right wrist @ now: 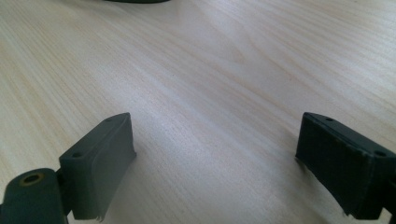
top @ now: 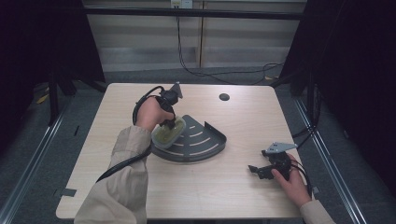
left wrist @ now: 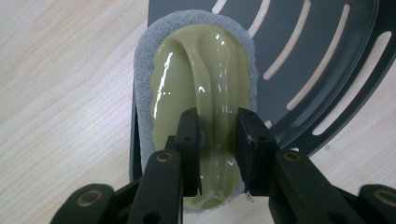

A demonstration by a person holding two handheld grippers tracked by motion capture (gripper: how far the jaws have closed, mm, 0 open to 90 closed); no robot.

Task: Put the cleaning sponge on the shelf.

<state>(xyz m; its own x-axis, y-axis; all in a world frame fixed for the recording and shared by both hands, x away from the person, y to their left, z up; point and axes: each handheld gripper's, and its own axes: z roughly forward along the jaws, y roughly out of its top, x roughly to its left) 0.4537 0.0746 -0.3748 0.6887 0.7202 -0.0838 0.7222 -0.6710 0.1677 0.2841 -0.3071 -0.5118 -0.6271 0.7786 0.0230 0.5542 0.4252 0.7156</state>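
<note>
scrubber's near end [left wrist: 212, 198] behind left gripper's fingers [left wrist: 189, 140], rack [left wrist: 327, 70] cropped at frame edge

pale wood table [top: 233, 186], grey floor [top: 46, 135], black curtains [top: 359, 56], panelled wall [top: 140, 37].

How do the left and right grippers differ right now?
The left gripper is shut on the scrubber's green handle ridge; the right gripper is open and holds nothing. The left works over the dark slotted tray mid-table; the right sits low over bare table near the front right. Both have black jaws.
</note>
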